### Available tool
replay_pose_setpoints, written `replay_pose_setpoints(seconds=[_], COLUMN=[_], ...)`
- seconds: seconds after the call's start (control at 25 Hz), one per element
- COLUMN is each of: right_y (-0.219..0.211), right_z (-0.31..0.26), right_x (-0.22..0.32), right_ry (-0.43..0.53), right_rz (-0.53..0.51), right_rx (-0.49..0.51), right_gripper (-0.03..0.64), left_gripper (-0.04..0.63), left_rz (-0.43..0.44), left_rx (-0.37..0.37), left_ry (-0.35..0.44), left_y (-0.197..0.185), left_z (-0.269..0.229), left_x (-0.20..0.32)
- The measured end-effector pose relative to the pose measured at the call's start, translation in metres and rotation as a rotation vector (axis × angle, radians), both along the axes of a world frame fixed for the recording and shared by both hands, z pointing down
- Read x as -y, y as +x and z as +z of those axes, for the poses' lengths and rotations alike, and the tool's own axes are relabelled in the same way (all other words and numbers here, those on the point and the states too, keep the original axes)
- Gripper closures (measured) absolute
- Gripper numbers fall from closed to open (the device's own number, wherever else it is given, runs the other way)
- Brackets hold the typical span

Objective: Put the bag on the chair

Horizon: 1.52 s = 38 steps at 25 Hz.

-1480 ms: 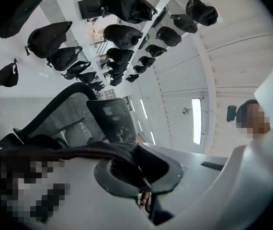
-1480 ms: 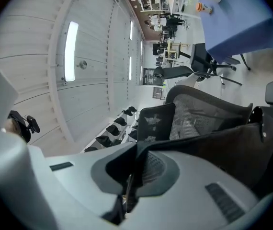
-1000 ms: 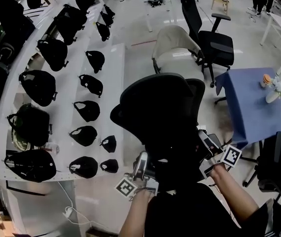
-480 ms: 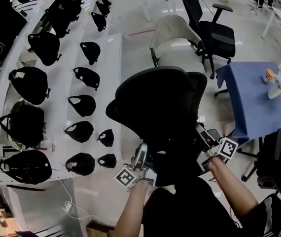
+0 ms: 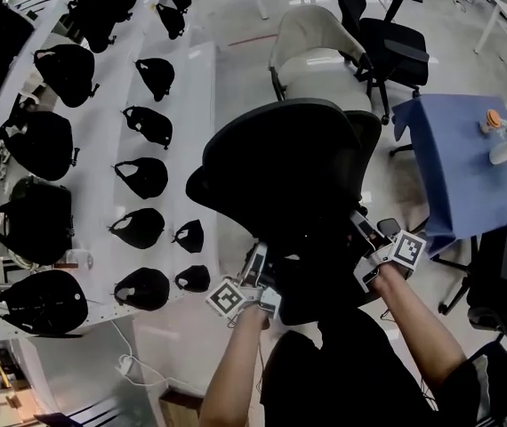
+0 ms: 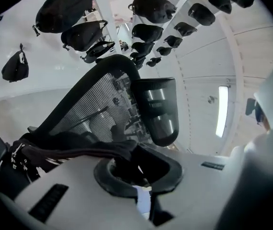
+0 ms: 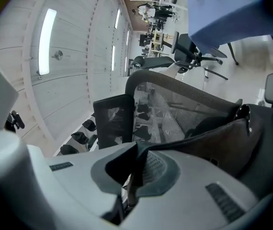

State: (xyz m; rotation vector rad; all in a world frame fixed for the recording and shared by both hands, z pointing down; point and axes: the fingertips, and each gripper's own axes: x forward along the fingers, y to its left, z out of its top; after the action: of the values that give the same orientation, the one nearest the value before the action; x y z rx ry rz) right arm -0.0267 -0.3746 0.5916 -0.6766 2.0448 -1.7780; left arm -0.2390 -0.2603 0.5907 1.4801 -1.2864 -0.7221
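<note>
Head view, looking steeply down. A black mesh office chair (image 5: 280,167) fills the centre of the frame, its tall back and headrest toward the upper part of the picture. Just below it, at lower centre, I hold a dark fabric bag (image 5: 320,283) stretched between my two hand-held grippers.

The left gripper (image 5: 258,274) is at the bag's left edge. In the left gripper view its jaws are pressed together on a fold of the bag's dark strap or edge (image 6: 79,150). The right gripper (image 5: 365,243) is at the bag's right edge. In the right gripper view its jaws are clamped tight on a thin fold of the bag's brownish-black cloth (image 7: 222,147). Both gripper views look across the bag at the chair's mesh back.

The seat is lost in the dark mass under the bag, so I cannot tell whether the bag touches it yet.

I judge this as the set-down step. Next, the bag needs to rest fully on the seat, against the backrest, before either gripper lets go and draws back.

White shelving (image 5: 205,105) lined with black bags runs down the left. A blue-clothed table (image 5: 458,167) stands at right.
</note>
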Motion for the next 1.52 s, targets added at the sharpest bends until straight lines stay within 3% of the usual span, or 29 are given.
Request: replay_pose_setpoints(seconds=[0.16,0.36,0.52,0.72,0.88,1.2,1.44,1.52], right_y=[-0.001,0.000,-0.011,-0.024,-0.026,-0.020,-0.015,-0.018], right_z=[0.021,0.043,0.045,0.055,0.066,0.121,0.154,0.162], right_x=[0.005,0.011,0.025,0.033,0.035,0.034,0.041,0.042], right_ry=[-0.037,-0.068,-0.033,0.028,0.021,-0.035,-0.090,-0.094], right_rz=[0.017,0.035,0.009,-0.042,-0.063,-0.058,-0.034,-0.032], right_rx=[-0.024,-0.029,-0.017,-0.068,-0.062,-0.120,-0.158,-0.162], right_gripper=[0.607,0.607,0.607,0.607,0.607,0.607,0.607,0.607], left_gripper=[0.581,0.581,0.581,0.581,0.581,0.581,0.581,0.581], left_rz=[-0.047,0.021,-0.007,0.064,0.032,0.064,0.021,0.000], left_rx=[-0.082,-0.002,-0.026,0.077,0.031,0.103,0.068,0.087], left_ry=[0.000,0.021,0.018,-0.010,-0.052,-0.128,-0.147,-0.147], left_y=[-0.001,0.000,-0.011,-0.013,-0.010,-0.016,-0.021,-0.024], left_z=[0.016,0.036,0.044,0.060,0.081,0.132,0.153,0.157], left_x=[0.007,0.013,0.024,0.025,0.022,0.025,0.035,0.037])
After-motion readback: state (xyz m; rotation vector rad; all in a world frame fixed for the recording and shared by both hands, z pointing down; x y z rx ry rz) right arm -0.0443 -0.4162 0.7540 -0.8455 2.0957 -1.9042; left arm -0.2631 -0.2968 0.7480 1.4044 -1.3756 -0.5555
